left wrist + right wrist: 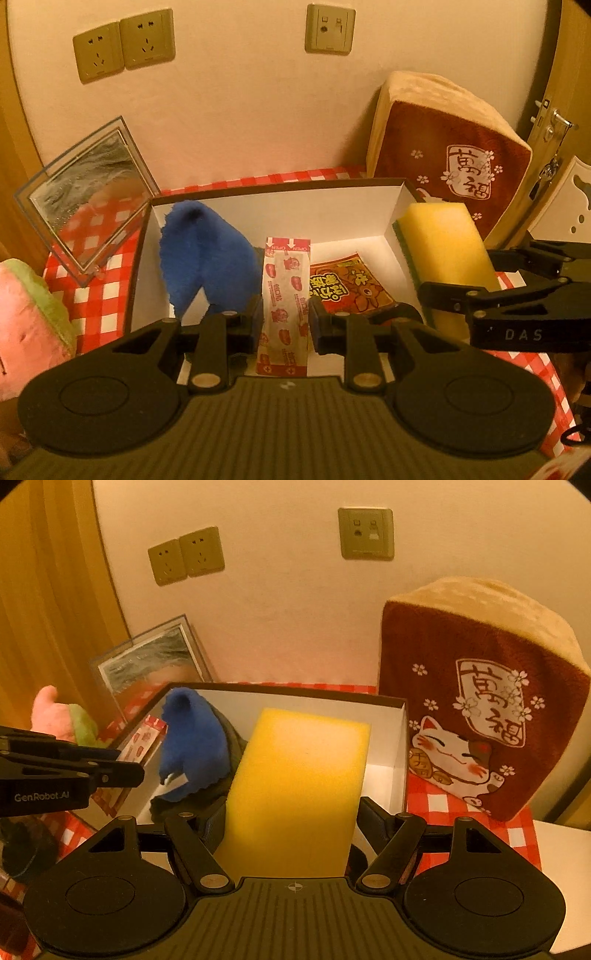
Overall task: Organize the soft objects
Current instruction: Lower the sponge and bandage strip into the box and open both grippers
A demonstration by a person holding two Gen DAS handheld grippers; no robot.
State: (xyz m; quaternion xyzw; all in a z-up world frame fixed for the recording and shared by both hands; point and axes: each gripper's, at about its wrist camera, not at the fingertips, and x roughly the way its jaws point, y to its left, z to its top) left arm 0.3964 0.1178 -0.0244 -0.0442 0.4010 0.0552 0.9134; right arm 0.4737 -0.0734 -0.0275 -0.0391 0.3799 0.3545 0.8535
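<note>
Plaster strip [283, 306] marked "OPEN", box [280, 206]

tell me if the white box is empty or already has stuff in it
Not empty. The white box already holds a blue plush piece and a red printed packet; the yellow sponge is held over it.

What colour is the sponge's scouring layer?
Green, under the yellow sponge; it shows best in the left wrist view.
</note>
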